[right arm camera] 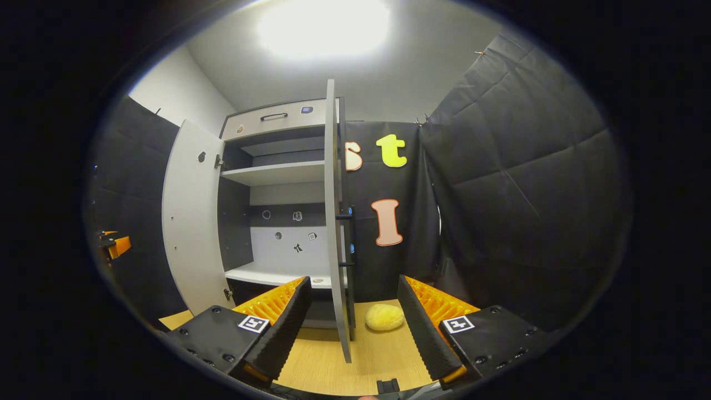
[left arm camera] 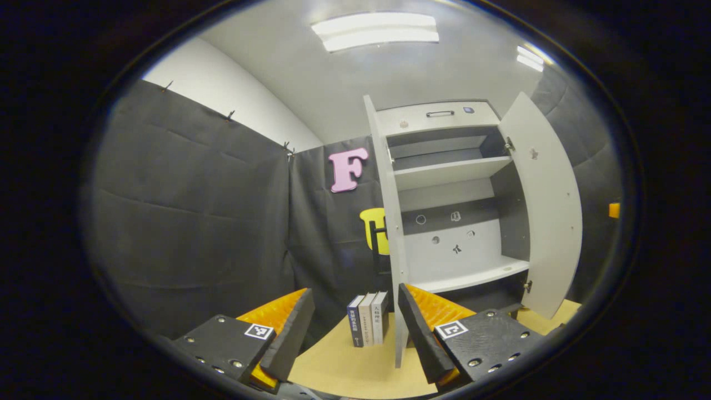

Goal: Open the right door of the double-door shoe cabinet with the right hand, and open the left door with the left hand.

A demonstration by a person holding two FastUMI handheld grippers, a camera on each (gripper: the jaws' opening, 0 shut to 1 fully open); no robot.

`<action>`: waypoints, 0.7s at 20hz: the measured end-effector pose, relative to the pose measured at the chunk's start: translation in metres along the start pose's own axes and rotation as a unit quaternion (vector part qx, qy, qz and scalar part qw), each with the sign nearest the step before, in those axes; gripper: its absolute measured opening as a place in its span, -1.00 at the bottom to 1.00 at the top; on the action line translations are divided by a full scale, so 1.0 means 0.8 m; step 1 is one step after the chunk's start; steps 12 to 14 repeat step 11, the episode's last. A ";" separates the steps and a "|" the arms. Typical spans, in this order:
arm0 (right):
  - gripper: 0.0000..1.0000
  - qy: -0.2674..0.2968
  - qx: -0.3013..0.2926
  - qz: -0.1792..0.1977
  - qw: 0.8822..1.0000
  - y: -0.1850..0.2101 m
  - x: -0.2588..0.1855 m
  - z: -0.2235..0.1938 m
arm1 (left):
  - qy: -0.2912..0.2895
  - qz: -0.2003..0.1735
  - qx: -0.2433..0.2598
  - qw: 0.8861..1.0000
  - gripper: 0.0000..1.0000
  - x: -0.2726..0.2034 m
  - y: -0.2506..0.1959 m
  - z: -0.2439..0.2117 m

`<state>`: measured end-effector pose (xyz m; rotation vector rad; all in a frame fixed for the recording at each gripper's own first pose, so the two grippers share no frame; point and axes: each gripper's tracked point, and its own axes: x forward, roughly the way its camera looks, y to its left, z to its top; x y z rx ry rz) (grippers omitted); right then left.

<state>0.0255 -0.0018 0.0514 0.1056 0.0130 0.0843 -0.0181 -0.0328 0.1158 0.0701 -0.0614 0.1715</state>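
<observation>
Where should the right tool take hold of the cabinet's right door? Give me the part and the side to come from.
Take the dark vertical bar handle on the right door. The door stands open, edge-on to the right tool, and the bar sits proud of the outer face, which is turned to the right in the right gripper view. Come in from that side, with the open fingers straddling the bar.

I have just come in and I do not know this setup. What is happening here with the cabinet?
A person holds a two-finger gripper in each hand before a double-door shoe cabinet. Both doors stand swung wide: the left door and the right door. The left gripper and the right gripper are both open and touch neither door. The shelves inside look bare. Three books and a yellow round object sit on the wooden surface.
</observation>
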 end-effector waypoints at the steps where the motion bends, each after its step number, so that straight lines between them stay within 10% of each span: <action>1: 0.94 0.000 -0.001 -0.001 1.000 -0.002 -0.003 0.001 | 0.001 0.001 0.000 1.000 0.80 -0.001 0.001 0.000; 14: 0.94 -0.007 -0.003 -0.008 1.000 -0.007 -0.005 0.010 | 0.002 -0.001 0.012 1.000 0.80 0.004 -0.003 -0.001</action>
